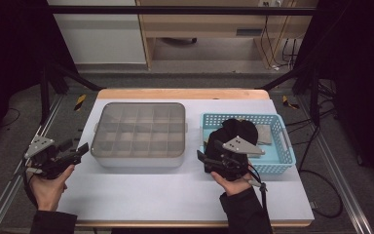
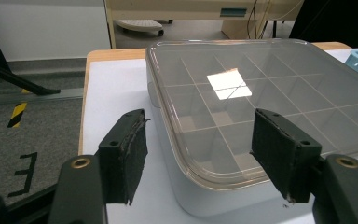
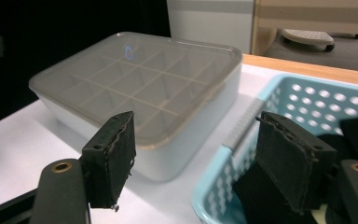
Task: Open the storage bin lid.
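Nearest to us, at the table's [image 1: 175,195] front edge, we hold 2 grippers. Our left gripper [image 1: 80,151] sits at the front left corner of the white tabletop, and in the left gripper view its jaws stand wide apart with nothing between them, the left gripper [image 2: 198,154] aimed at the near left corner of the box [image 2: 261,107]. One jaw hangs over bare table, the other over the lid's edge; neither touches the box.

Our right gripper [image 1: 202,158] rests at the front left corner of the blue basket [image 1: 285,146]. In the right gripper view its jaws are also spread wide and grip nothing: the right gripper [image 3: 196,158] straddles the basket's rim [image 3: 242,126], with one jaw over the white table beside the box and the other over the basket's inside, just above a dark cloth [image 3: 354,130].

A little farther on, the box [image 1: 139,134] lies in the middle of the table, a white tray with a clear lid shut over it and a grid of dividers showing through. The compartments we can see look empty.

To its right, just beside it but apart, the basket holds the dark cloth [image 1: 238,131] bunched in its left half and a flat grey piece [image 1: 264,135] at the back right.

Beyond the table we see grey floor and a wooden cabinet [image 1: 199,19].
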### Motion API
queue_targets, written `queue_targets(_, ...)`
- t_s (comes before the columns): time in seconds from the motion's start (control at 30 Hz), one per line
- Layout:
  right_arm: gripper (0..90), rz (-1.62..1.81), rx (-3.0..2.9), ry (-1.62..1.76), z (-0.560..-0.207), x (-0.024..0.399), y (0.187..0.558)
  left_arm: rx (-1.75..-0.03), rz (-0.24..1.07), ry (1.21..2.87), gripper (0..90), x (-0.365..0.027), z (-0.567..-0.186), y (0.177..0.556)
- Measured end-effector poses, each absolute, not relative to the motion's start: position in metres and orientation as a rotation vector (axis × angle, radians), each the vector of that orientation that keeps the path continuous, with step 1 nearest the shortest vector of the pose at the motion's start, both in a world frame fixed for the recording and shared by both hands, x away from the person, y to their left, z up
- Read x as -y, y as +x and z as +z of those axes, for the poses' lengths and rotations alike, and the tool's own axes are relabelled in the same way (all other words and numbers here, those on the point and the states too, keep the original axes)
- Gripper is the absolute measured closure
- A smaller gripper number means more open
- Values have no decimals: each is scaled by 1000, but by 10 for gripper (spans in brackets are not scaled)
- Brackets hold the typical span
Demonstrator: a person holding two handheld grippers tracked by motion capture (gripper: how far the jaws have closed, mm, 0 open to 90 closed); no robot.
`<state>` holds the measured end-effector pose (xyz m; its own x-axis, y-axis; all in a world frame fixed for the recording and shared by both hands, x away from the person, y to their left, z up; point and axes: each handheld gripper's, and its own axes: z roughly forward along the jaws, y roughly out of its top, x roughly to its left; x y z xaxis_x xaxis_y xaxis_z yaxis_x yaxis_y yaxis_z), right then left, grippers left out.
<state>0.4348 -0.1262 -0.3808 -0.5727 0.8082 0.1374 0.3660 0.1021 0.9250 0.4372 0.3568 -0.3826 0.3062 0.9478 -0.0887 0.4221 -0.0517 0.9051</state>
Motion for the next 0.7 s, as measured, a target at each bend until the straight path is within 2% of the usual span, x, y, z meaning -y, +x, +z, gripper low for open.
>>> queue_targets(0.7,308,1460,-2009,1226,-388,73,496,-1298,673,1676,341,-348,-391,479)
